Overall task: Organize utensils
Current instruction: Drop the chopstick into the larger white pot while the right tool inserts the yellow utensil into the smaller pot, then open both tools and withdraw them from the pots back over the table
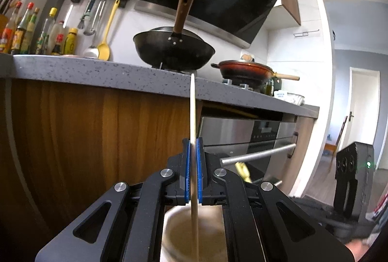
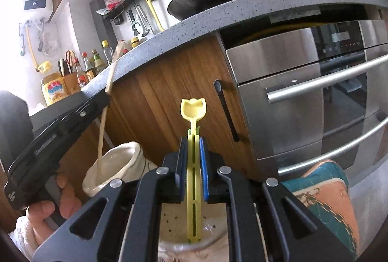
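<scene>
Cream ceramic holder [image 2: 114,165] sits lower left of the right wrist view, mouth open toward camera; the lower end of a wooden chopstick [image 2: 103,126] dips into it. In the left wrist view a pale round vessel [image 1: 194,233] shows blurred at bottom centre, behind the gripper linkage; contents cannot be told.

Left gripper [image 1: 193,169]: blue pads clamped narrow on the wooden chopstick [image 1: 192,111], which runs upright between them, its top end at centre frame in front of the grey countertop [image 1: 97,72], its bottom end down over the pale vessel. From the right wrist view the left gripper [image 2: 106,94] is at left of frame, held by a hand [image 2: 48,211].

Right gripper [image 2: 193,165]: pads pinched narrow on a yellow plastic spoon [image 2: 193,111], slotted handle between the pads, scoop end sticking up past the fingertips at centre frame, in front of the wood cabinet door [image 2: 169,92]. Handle end hangs over a white speckled surface at bottom centre, unclear what.

On the countertop: black wok [image 1: 173,48] with brown handle, centre; red pan [image 1: 245,69] to its right; sauce bottles [image 1: 29,31] at left. Steel oven [image 2: 303,92] at right of the right wrist view.
</scene>
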`<state>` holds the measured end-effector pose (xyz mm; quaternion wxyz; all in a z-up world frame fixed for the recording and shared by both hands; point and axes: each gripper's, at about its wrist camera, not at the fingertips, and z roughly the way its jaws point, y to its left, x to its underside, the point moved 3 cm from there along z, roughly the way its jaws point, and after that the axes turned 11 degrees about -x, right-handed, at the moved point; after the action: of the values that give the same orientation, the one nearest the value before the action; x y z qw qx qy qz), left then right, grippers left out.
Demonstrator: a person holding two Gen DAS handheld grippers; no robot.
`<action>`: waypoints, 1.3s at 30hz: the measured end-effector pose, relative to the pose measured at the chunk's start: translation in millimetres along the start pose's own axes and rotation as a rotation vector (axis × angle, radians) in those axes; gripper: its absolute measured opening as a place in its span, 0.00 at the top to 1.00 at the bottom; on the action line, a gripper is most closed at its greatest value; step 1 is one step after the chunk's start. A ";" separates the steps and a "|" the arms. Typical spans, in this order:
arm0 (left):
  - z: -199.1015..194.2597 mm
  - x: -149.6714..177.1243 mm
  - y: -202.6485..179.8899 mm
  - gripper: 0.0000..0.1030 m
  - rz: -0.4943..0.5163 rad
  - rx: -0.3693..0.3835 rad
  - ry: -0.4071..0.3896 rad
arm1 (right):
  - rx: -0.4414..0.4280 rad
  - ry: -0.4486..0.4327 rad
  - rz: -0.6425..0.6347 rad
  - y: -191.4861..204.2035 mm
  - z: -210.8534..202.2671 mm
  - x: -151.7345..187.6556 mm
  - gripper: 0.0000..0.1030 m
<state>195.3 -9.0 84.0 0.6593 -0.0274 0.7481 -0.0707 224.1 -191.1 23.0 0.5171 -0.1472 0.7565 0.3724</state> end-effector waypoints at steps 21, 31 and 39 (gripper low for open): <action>-42.5 31.4 19.9 0.92 0.050 -0.050 0.133 | 0.083 0.040 -0.067 10.7 -32.0 24.8 0.90; -46.0 29.4 20.9 0.70 0.054 -0.052 0.120 | 0.092 0.008 -0.075 10.6 -38.3 20.5 0.68; -57.1 30.2 24.6 0.45 0.047 -0.064 0.122 | 0.095 -0.016 -0.093 18.9 -55.4 20.8 0.28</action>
<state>136.1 15.3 57.8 0.6126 -0.0266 0.7893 -0.0330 166.6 -214.5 22.7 0.5462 -0.1546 0.7615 0.3130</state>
